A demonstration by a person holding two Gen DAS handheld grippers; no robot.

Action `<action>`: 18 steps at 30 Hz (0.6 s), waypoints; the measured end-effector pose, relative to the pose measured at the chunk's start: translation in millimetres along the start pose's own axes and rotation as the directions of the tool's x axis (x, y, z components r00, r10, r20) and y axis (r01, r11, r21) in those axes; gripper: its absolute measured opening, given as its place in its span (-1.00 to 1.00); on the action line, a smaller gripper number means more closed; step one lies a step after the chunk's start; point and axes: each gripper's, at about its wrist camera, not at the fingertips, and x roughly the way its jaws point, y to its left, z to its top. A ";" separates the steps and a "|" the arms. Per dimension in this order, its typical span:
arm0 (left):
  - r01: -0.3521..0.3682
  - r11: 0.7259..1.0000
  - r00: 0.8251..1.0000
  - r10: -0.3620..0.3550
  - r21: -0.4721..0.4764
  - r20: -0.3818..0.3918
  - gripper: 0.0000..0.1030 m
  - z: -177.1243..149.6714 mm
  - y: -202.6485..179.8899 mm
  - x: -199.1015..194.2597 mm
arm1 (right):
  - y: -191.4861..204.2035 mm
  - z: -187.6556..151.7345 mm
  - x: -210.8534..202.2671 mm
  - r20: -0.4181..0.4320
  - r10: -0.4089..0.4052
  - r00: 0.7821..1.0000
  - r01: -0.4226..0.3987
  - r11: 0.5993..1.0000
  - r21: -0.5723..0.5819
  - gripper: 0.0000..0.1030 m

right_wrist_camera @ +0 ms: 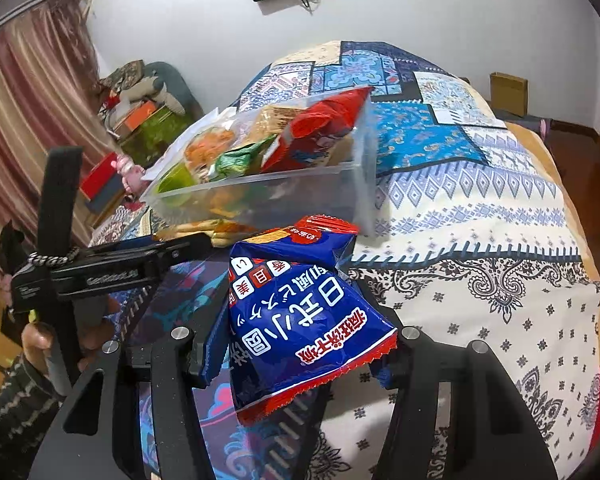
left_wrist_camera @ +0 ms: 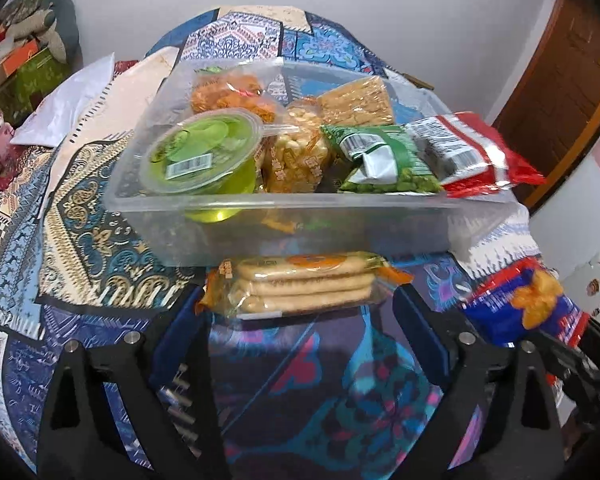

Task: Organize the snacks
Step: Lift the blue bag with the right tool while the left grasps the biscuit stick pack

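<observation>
While both grippers sit short of the bin, each has a packet between its fingers. Right gripper (right_wrist_camera: 300, 344): jaws closed partway on the blue-and-red snack bag (right_wrist_camera: 300, 320), which stands crumpled and puffy between the pads, its red crimped edge toward 5 o'clock. Left gripper (left_wrist_camera: 300, 304): jaws set wide, the pads flanking the cracker packet (left_wrist_camera: 304, 286); I cannot tell whether they press it or merely bracket it. That packet is clear film, stacked pale crackers visible, orange ends.

At 12 o'clock from both, the clear plastic bin (left_wrist_camera: 284, 216) rests on the patterned quilt (left_wrist_camera: 84, 208), already crowded: green jelly cup (left_wrist_camera: 200, 156) at 10 o'clock, green pea packet (left_wrist_camera: 384, 160) centre, red packet (left_wrist_camera: 476, 152) overhanging the 2 o'clock rim.

Judgement: lift each packet clear of the near wall before advancing; free space looks scarce, so lay the flat crackers on top and release the slippery bag low.
</observation>
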 end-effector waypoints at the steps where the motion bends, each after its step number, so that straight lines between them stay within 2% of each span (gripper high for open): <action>1: 0.000 1.000 1.000 0.000 -0.007 -0.006 0.91 1.3 -0.5 4.1 | -0.3 -0.1 0.4 -0.003 0.000 1.000 0.000 1.000 0.001 0.03; 6: -0.027 0.999 0.999 0.027 -0.023 -0.032 0.95 5.9 -1.4 22.1 | 0.6 -1.2 4.5 -0.016 0.008 1.000 -0.008 1.000 -0.004 0.03; 10: -0.045 0.998 0.999 0.045 -0.033 -0.012 0.94 7.3 -1.3 25.4 | -2.1 0.9 8.9 -0.017 0.011 1.000 -0.011 1.000 0.003 0.03; 11: -0.043 0.998 0.999 0.043 -0.033 -0.001 0.89 6.5 -1.6 24.1 | -2.9 1.1 9.4 -0.018 0.010 1.000 -0.010 1.000 0.007 0.03; 12: -0.032 0.999 0.999 0.032 -0.033 0.007 0.71 5.1 -1.6 22.3 | -3.5 1.6 9.6 -0.017 0.008 1.000 -0.008 1.000 0.008 0.03; 14: -0.018 0.999 1.000 0.019 -0.035 0.012 0.58 2.1 -1.8 18.0 | -3.5 2.7 9.0 -0.014 0.006 1.000 -0.006 1.000 0.006 0.03; 18: 0.005 1.000 0.999 -0.004 -0.009 0.039 0.52 -6.1 -3.6 4.2 | -1.4 5.6 3.5 0.004 0.001 1.000 -0.001 1.000 -0.002 0.04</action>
